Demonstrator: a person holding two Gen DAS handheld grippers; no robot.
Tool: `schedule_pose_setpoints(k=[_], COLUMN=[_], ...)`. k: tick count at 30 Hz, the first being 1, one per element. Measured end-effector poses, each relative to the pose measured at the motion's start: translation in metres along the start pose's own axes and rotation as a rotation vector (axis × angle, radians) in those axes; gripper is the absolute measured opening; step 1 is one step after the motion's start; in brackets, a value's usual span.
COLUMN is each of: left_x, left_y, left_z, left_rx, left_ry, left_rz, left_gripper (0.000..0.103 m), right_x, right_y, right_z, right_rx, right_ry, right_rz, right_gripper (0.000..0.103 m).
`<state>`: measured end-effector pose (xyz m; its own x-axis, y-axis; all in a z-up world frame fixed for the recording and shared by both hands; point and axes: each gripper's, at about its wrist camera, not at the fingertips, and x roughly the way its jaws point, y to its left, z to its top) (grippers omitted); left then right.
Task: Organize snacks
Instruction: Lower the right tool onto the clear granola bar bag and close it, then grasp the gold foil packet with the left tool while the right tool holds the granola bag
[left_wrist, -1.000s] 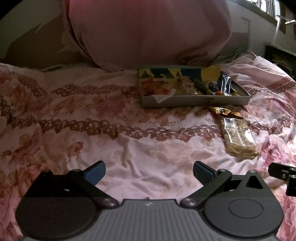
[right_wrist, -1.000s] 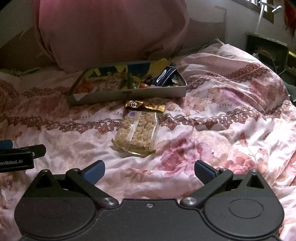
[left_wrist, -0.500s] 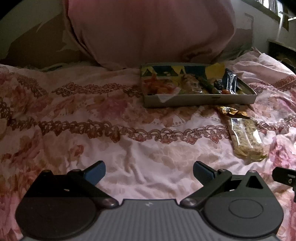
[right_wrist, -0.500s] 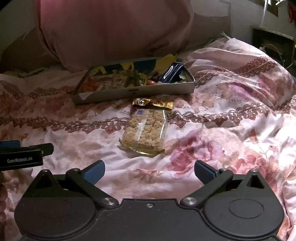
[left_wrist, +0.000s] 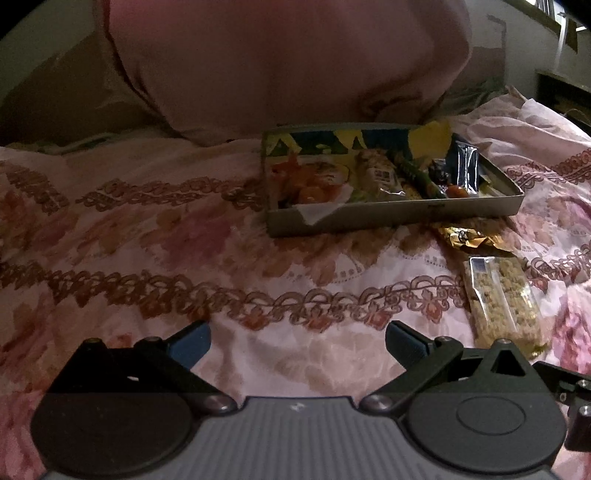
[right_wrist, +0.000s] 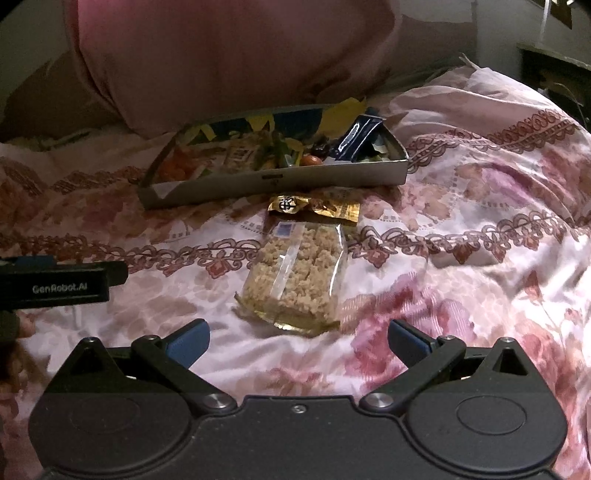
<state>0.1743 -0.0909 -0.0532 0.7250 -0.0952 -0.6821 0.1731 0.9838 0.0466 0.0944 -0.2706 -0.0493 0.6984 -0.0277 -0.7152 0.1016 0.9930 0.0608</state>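
Observation:
A shallow grey tray holding several snack packets rests on the floral bedspread. In front of it lie a small gold wrapper and a clear packet of puffed-grain bars. My right gripper is open, its blue pads just short of the grain packet's near end. My left gripper is open over bare bedspread, left of the grain packet. Its black body shows at the left edge of the right wrist view.
A large pink pillow leans behind the tray. The bedspread is soft and wrinkled, rising into a fold at the right. Dark furniture stands at the far right.
Both grippers have moved forward toward the tray and the packets, which now look larger and nearer. Both stay open. Nothing on the bed has shifted.

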Motion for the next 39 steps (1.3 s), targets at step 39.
schedule_pose_setpoints(k=[39], left_x=[0.089], left_y=[-0.109], left_z=[0.070], left_rx=[0.459], left_ry=[-0.020], left_rz=[-0.365], left_gripper=[0.103], right_x=[0.069], right_y=[-0.075], right_z=[0.040], right_rx=[0.060], right_ry=[0.064], right_rz=[-0.098], right_gripper=[0.077])
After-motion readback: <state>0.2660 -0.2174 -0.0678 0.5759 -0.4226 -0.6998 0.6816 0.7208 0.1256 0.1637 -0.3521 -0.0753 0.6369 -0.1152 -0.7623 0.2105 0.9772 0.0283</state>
